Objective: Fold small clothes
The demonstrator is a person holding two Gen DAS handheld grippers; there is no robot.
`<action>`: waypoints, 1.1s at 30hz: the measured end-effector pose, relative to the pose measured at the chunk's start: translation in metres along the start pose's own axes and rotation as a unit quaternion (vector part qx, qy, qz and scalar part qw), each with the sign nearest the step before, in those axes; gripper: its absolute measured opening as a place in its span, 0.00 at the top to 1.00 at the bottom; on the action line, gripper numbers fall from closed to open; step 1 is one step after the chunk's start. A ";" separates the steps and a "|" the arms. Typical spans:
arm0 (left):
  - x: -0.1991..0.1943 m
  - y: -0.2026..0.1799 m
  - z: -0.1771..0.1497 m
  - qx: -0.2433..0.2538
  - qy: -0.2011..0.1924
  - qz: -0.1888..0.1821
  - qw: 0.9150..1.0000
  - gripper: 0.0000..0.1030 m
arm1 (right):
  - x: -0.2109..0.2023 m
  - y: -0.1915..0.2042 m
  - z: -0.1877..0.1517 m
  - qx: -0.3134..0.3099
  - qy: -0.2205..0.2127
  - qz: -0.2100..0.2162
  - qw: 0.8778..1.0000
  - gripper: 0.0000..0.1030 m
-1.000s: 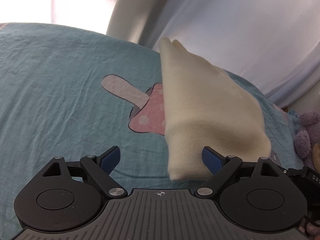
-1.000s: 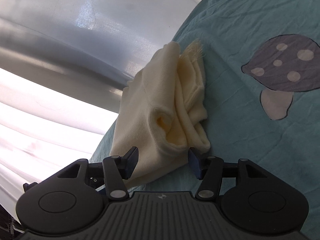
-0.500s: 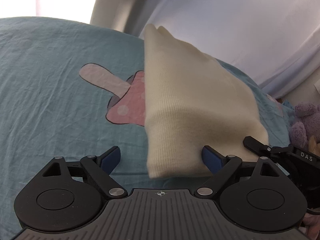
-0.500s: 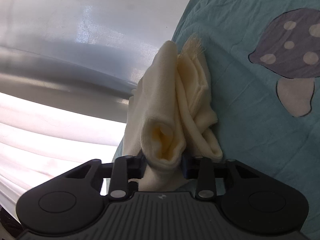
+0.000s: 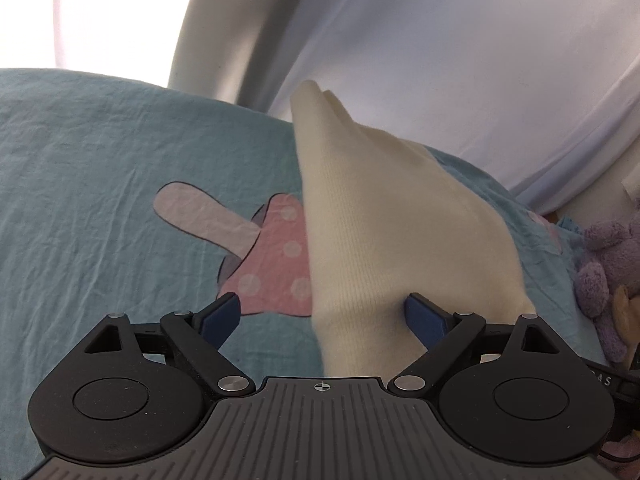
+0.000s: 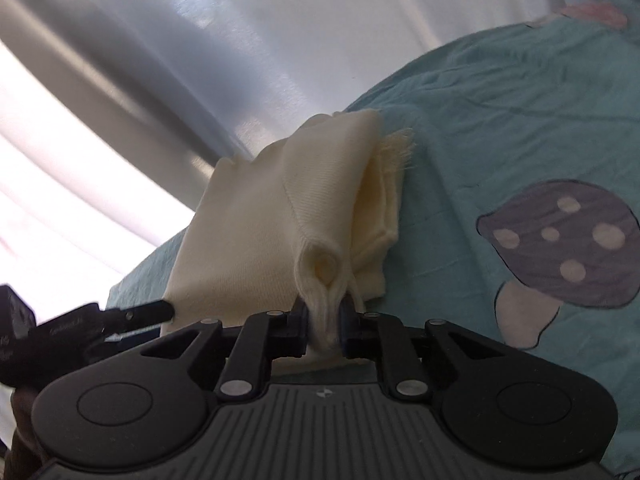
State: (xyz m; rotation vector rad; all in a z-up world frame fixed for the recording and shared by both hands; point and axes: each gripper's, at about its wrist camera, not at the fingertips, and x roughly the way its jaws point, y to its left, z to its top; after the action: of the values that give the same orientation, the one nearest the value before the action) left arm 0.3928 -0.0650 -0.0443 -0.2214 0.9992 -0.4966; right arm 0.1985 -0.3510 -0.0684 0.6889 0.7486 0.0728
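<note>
A cream knit garment lies folded on a teal bedsheet. My left gripper is open, its blue fingers either side of the garment's near edge, the right finger touching the cloth. In the right wrist view the same garment is bunched, and my right gripper is shut on a pinched fold of its near corner. The left gripper's finger shows at the left of that view.
The sheet has a pink mushroom print beside the garment and a dark mushroom print to the right. A purple plush toy sits at the bed's right edge. White curtains hang behind the bed.
My right gripper closed on the garment's corner and lifted it a little. My left gripper moved closer over the garment's near edge and stayed open.
</note>
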 end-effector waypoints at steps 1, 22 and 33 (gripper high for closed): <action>0.003 0.002 0.004 -0.002 -0.001 -0.013 1.000 0.11 | -0.003 0.000 0.004 -0.005 0.002 0.005 1.000 0.74; 0.057 0.005 0.030 -0.030 0.010 -0.114 0.993 0.35 | 0.058 -0.032 0.078 0.051 0.042 0.110 0.992 0.32; 0.032 -0.009 0.022 -0.007 -0.040 -0.087 0.995 0.62 | 0.065 -0.005 0.077 0.021 0.043 0.108 0.993 0.69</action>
State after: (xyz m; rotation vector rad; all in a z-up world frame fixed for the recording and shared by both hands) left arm 0.4225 -0.0900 -0.0531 -0.3405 0.9102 -0.6339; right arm 0.2956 -0.3776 -0.0703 0.8106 0.7568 0.2867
